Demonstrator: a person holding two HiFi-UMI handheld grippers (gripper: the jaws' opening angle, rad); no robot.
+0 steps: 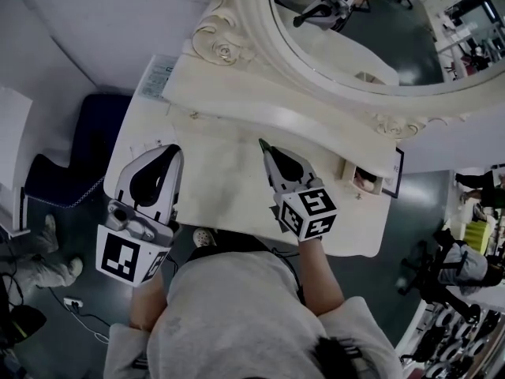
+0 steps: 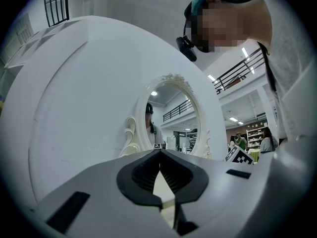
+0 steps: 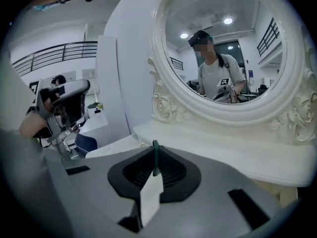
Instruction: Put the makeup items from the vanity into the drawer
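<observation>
Both sets of jaws were closed: my left gripper (image 2: pixel 159 155) held nothing, tips pressed together, while my right gripper (image 1: pixel 267 150) pinched a thin dark-green makeup item (image 3: pixel 155 157) above the cream vanity top (image 1: pixel 221 176).

light: soft, even, head view dimmer | source: ceiling lamps (image 3: pixel 228 21) mirrored at 1 o'clock, right gripper view | shadows: faint | edges: fisheye bend, dark vignette

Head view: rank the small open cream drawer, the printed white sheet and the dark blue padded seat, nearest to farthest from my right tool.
1. Small open cream drawer, just right of the right tool.
2. Printed white sheet, vanity's back-left corner.
3. Dark blue padded seat, left, beyond the vanity.
</observation>
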